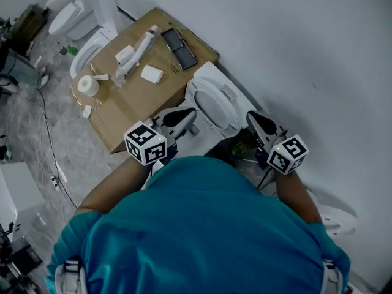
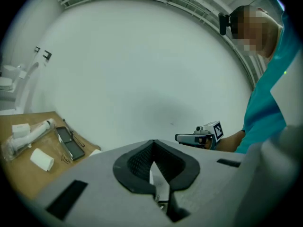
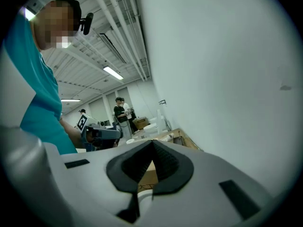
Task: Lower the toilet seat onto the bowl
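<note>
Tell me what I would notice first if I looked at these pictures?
Probably the white toilet against the wall, with the left gripper and right gripper, both shut and empty, held either side of it. Next, the cardboard box on its left, carrying a tape roll and a bagged white tube.

Left gripper [image 2: 152, 144]: jaws pressed together at the tips, empty.
Wall [image 2: 142, 70]: plain white, far ahead.
Cardboard top [image 2: 19, 178]: left, carrying 1 dark tray [image 2: 68, 143], 1 white block [image 2: 42, 159], 1 bagged tube [image 2: 28, 135].
Right gripper [image 2: 180, 137]: right, held level, beside a teal shirt [image 2: 265, 112].
</note>
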Demonstrator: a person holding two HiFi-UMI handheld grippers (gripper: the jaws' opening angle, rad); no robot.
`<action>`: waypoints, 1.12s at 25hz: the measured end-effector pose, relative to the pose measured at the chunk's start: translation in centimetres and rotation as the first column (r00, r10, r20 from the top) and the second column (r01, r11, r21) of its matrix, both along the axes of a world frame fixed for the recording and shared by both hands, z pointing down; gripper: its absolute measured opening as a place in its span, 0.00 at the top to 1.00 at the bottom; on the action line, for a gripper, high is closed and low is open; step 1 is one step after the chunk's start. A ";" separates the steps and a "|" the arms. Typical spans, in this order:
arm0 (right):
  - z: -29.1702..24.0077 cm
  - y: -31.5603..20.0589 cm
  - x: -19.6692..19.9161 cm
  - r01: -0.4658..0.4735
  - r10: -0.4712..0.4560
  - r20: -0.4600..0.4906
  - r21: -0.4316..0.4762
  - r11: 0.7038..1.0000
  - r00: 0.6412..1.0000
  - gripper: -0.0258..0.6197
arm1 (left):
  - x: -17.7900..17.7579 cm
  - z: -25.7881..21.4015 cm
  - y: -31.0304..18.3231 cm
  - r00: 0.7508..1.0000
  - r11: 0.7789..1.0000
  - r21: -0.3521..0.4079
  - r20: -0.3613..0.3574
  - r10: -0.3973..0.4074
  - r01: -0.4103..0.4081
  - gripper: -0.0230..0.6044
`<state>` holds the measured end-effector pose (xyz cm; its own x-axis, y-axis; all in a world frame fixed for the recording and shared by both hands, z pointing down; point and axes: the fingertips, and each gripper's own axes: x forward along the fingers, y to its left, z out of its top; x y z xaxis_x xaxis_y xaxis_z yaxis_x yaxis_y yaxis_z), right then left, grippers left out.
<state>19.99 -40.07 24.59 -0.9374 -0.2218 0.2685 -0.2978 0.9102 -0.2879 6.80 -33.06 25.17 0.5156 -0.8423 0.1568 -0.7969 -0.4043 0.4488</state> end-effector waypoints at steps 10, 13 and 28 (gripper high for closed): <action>5.5 -5.0 -1.9 0.394 -0.394 -0.039 -0.006 0.919 0.918 0.96 | 4.7 4.9 -6.2 0.958 0.949 -0.137 0.003 -0.286 0.284 0.96; 8.1 -5.0 -3.2 0.463 -0.462 -0.069 0.000 0.887 0.884 0.96 | 5.1 7.7 -7.6 0.938 0.917 -0.205 0.033 -0.344 0.343 0.96; 18.8 -3.7 -4.2 0.517 -0.491 -0.273 0.028 0.856 0.828 0.85 | 5.0 18.6 -12.3 0.901 0.816 -0.433 -0.021 -0.433 0.382 0.79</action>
